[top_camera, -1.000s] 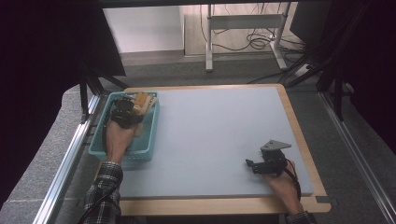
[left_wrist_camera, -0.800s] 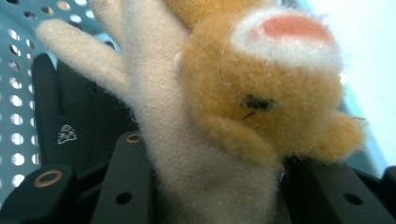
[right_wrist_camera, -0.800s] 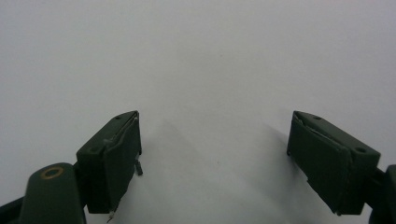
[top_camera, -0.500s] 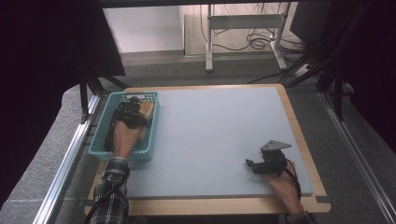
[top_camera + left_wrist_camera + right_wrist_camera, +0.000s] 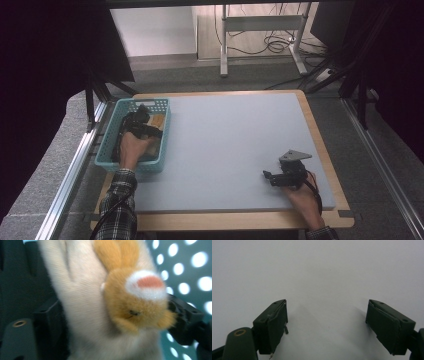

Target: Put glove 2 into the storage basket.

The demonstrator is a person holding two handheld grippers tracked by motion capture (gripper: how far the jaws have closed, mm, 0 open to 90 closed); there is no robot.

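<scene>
One grey-topped desk (image 5: 235, 145) with a wooden border carries everything. Near its left edge sits a teal perforated basket (image 5: 111, 161), and inside it lies a plush toy (image 5: 120, 302), cream with a tan face and pink nose. Around that toy stands the left claw (image 5: 142, 127), reaching into the basket, its jaws having just been opening, released on either side of the plush. At the near right rests the right claw (image 5: 270, 176), released over bare desk.

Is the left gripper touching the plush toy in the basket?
Cannot tell. In the left gripper view the plush toy sits between the left gripper's just-opened jaws, hiding any gap.
</scene>
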